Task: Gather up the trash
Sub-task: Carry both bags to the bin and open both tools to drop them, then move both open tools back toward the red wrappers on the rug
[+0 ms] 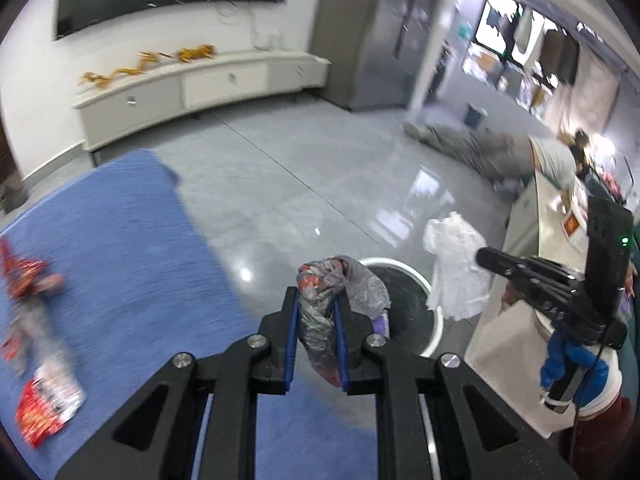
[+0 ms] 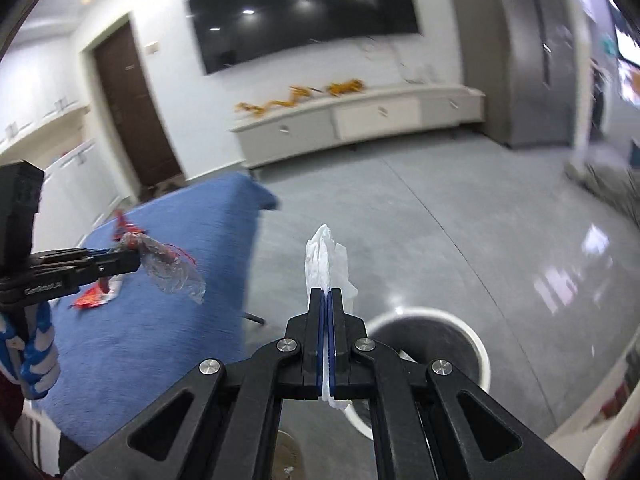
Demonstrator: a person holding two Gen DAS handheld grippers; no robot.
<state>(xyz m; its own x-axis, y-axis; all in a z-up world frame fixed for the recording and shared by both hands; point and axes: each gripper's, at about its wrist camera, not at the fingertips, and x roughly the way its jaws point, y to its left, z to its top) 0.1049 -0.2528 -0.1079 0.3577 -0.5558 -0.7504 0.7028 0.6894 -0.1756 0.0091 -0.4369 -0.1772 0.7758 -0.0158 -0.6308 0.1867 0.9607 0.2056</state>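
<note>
A dark television (image 2: 304,12) hangs on the white wall (image 2: 168,12) above a long pale cabinet (image 2: 360,120). The grey floor (image 2: 400,220) shines with glare. A brown door (image 2: 132,108) stands left.

White tissue (image 2: 325,258) between closed fingers (image 2: 316,320)
</note>
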